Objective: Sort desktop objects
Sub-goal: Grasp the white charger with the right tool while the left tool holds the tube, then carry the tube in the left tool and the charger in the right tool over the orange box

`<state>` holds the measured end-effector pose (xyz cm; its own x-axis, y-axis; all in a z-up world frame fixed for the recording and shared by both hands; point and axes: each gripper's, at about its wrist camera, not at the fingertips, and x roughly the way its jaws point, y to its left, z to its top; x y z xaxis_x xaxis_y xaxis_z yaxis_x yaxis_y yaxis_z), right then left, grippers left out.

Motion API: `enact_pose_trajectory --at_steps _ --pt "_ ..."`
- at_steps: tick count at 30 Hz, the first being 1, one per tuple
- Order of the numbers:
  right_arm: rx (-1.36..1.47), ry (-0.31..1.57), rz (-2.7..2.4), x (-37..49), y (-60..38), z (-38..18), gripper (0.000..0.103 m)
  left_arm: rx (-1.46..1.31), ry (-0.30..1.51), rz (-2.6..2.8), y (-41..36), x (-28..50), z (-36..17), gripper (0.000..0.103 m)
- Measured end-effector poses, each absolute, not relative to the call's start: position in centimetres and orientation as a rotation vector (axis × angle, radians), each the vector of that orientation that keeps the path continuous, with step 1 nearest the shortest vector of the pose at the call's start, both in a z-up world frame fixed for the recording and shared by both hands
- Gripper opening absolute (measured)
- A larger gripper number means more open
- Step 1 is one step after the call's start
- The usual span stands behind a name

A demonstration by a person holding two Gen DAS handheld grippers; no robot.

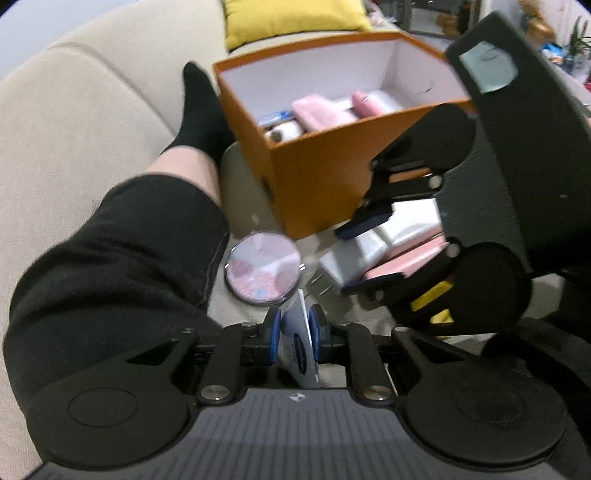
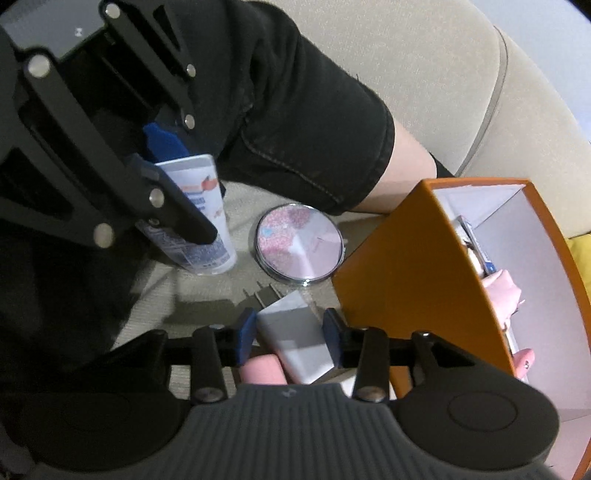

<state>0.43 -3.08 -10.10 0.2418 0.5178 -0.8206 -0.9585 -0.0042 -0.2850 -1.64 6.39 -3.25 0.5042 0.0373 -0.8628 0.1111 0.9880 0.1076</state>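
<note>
My left gripper (image 1: 295, 334) is shut on a white tube with blue print (image 1: 297, 345), also seen in the right wrist view (image 2: 201, 218). My right gripper (image 2: 290, 334) is closed around a white charger plug (image 2: 293, 338) with its prongs pointing forward; it also shows in the left wrist view (image 1: 356, 254) with a pink item (image 1: 406, 264) behind it. A round pink mirror (image 1: 263, 272) lies on the sofa between both grippers, also in the right wrist view (image 2: 299, 243). An open orange box (image 1: 325, 177) holding pink and white items stands beyond, at right in the right wrist view (image 2: 413, 266).
A person's leg in black shorts (image 1: 122, 258) and a black sock (image 1: 199, 110) lie on the beige sofa (image 1: 74, 129) left of the box. A yellow cushion (image 1: 291, 18) sits behind the box.
</note>
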Motion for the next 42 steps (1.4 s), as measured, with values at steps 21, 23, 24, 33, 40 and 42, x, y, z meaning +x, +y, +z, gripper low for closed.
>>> enact_pose_trajectory --at_steps 21,23,24,33,40,42 --pt "-0.753 0.668 1.229 2.8 -3.5 -8.0 0.005 0.098 0.984 -0.002 6.4 -2.8 -3.3 0.018" --pt "-0.759 0.695 1.243 3.1 -3.6 -8.2 0.008 0.076 0.969 0.003 6.7 -2.5 -3.2 0.018" --pt "-0.773 0.708 1.251 3.1 -3.6 -8.3 0.016 0.07 0.967 0.006 6.8 -2.3 -3.3 0.018" --pt "-0.923 0.752 1.298 3.8 -2.0 -10.0 0.035 0.046 0.949 0.011 6.9 -1.6 -3.7 0.018" --pt "-1.004 0.753 1.309 2.8 -0.5 -10.8 0.034 0.04 0.947 0.013 6.9 -1.6 -3.8 0.018" --pt "-1.006 0.74 1.3 2.5 -0.8 -10.4 0.034 0.029 0.944 0.013 7.0 -1.7 -3.7 0.018"
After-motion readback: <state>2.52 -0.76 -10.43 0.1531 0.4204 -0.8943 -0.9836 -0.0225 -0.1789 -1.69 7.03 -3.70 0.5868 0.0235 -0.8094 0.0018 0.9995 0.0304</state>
